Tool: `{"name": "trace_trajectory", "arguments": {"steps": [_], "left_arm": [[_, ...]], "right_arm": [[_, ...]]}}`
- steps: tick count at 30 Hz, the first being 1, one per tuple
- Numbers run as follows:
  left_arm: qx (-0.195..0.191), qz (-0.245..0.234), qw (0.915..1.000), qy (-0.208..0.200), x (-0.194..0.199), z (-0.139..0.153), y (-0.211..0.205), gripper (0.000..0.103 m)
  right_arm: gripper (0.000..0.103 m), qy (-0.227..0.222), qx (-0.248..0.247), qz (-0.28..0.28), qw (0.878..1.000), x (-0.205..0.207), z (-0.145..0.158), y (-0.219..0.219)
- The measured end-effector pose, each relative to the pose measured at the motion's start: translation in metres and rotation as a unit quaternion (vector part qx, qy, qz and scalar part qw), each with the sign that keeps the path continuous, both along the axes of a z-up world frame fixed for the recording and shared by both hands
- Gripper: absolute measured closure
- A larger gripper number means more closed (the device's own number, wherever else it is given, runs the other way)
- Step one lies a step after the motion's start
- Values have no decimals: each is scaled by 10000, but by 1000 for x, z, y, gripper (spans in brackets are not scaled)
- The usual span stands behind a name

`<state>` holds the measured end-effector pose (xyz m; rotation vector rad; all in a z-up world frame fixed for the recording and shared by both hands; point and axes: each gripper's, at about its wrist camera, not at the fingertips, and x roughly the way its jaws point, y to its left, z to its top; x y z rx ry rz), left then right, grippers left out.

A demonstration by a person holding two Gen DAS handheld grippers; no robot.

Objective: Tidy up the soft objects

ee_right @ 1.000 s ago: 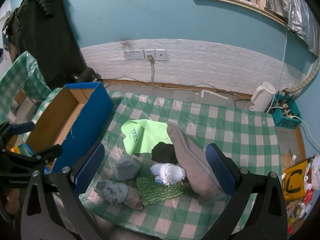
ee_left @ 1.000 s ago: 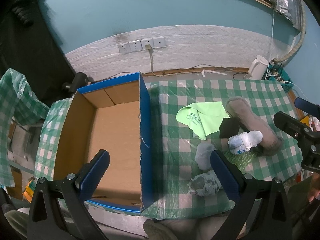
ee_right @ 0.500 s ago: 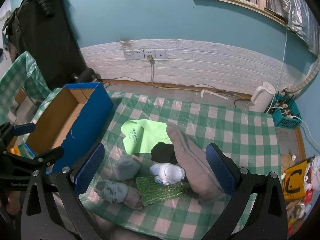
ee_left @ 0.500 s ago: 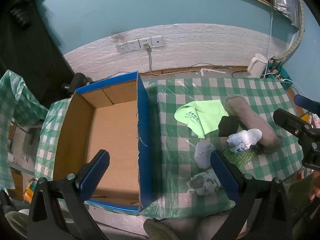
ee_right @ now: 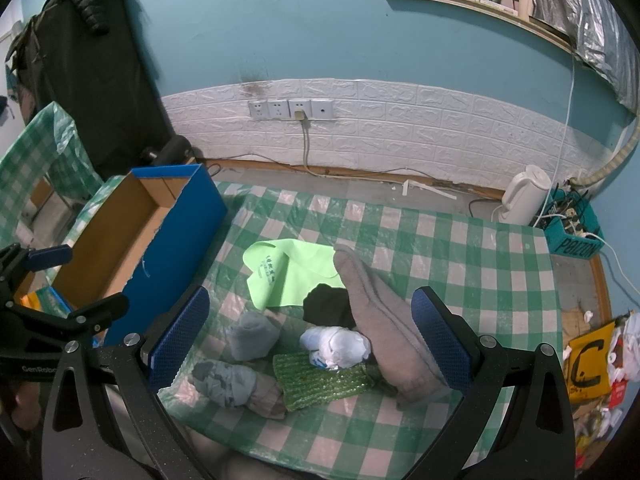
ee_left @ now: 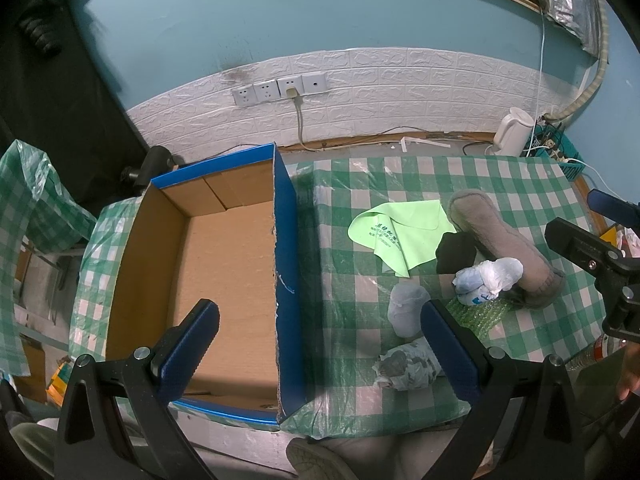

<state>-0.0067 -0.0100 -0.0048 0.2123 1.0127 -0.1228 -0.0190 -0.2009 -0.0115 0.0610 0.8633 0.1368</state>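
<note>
White kettle (ee_right: pixel 524 194) on floor (by wall); four wall sockets (ee_right: pixel 291 109) above.

We saw a green-and-white checked tablecloth (ee_right: pixel 460 264) across the middle of the right wrist view. On it lay a lime-green cloth (ee_right: pixel 288 272), a grey felt slipper (ee_right: pixel 384 320), a black cloth (ee_right: pixel 326 306), a white-and-blue plastic bundle (ee_right: pixel 336 346) and a green bubble-textured sheet (ee_right: pixel 320 380). At left stood a box (ee_left: pixel 286 280), blue outside and brown inside. The wall (ee_right: pixel 320 20) was teal above white brick-patterned panelling (ee_right: pixel 400 132).

The left gripper (ee_left: pixel 320 344) drifted slightly, so the blue box (ee_left: pixel 285 264) sat a little further left in its view.
</note>
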Motion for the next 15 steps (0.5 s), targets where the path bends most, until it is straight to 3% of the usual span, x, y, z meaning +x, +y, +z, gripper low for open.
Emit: {"name": "trace_trajectory", "arguments": {"steps": [15], "left_arm": [[5,-1,10000,13,0,0,-1,1]], "right_arm": [[2,32,-10,9,10000,0,-1,1]]}}
